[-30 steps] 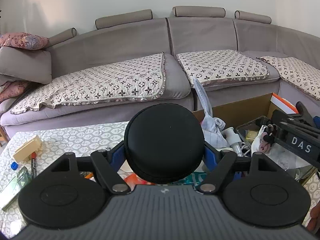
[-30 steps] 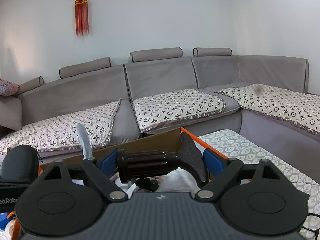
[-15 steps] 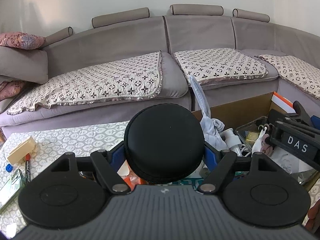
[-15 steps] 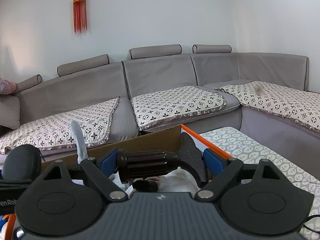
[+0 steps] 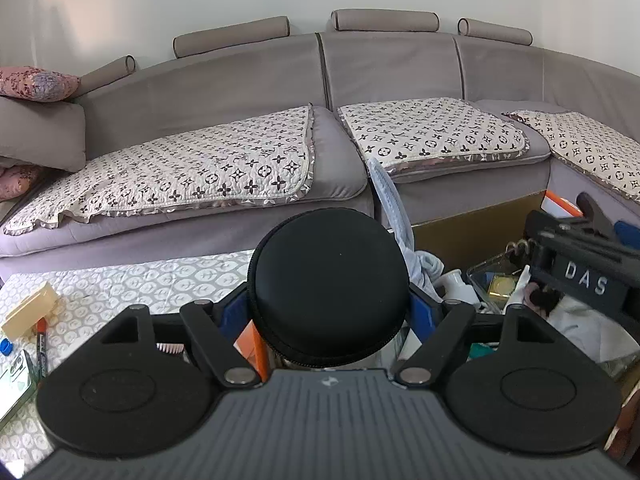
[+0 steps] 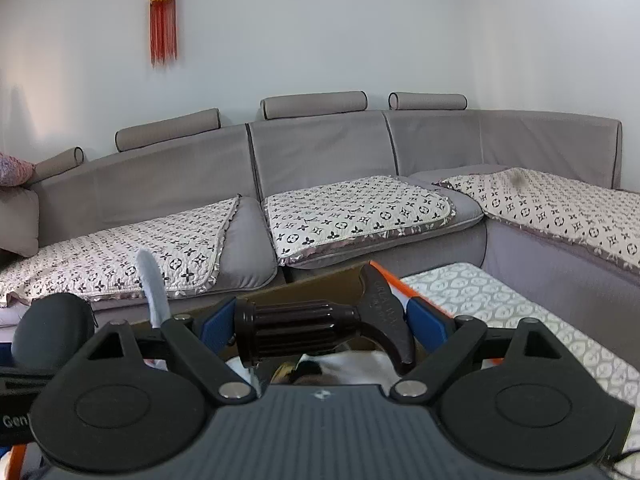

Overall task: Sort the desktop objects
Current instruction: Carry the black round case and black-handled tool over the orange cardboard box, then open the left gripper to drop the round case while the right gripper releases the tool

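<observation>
My left gripper [image 5: 328,310] is shut on a round black zip case [image 5: 328,276], its blue pads [image 5: 232,316] pressing on both sides. The case is held above the table, left of an open cardboard box [image 5: 472,236]. My right gripper [image 6: 320,326] is shut on a black tool with a ribbed handle [image 6: 296,332], which lies crosswise between the blue pads [image 6: 428,320]. The tool hangs over the cardboard box [image 6: 320,284]. The case also shows at the left of the right wrist view [image 6: 52,328], and the tool's flared end at the right of the left wrist view [image 5: 594,210].
The box holds a pale cloth [image 5: 400,220], a white pump bottle [image 5: 456,280] and a clear plastic case [image 5: 496,280]. On the patterned tablecloth [image 5: 140,280] to the left lie a wooden block [image 5: 28,308], a marker [image 5: 40,344] and a blue cap [image 5: 5,346]. A grey sofa [image 5: 240,80] stands behind.
Both grips hold as before. The background has slid a little to the left in the left wrist view; the hands have hardly moved.
</observation>
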A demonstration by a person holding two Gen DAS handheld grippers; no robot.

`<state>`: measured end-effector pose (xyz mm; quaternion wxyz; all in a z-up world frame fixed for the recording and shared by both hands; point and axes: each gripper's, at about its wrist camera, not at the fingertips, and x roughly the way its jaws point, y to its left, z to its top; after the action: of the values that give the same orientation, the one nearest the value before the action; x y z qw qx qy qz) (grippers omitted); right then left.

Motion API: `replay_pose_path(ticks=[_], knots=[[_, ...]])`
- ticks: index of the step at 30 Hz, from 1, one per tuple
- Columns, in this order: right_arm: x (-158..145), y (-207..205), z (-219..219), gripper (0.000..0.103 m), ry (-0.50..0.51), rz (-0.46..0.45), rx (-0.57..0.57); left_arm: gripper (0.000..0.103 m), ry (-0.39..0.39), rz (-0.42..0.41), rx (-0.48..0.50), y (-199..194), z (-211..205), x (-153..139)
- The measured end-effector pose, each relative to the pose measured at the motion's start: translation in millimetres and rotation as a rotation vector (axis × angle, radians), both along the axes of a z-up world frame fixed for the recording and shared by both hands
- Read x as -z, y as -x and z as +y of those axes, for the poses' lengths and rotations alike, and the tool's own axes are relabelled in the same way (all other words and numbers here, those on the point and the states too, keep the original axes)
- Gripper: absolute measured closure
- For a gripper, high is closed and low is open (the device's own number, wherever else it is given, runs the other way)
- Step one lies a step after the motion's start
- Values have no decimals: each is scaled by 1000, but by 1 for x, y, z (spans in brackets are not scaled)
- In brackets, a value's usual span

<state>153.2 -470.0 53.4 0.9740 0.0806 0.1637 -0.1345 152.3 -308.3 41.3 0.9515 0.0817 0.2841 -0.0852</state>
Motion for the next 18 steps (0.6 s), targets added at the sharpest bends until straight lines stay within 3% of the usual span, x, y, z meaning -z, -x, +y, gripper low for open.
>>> replay_pose_path(ticks=[15, 18], knots=[[-5, -23, 1, 12, -32, 106, -27, 23, 4, 80, -11, -16, -4, 0], [-5, -24, 0, 12, -34, 115, -29, 15, 4, 87, -7, -14, -6, 1]])
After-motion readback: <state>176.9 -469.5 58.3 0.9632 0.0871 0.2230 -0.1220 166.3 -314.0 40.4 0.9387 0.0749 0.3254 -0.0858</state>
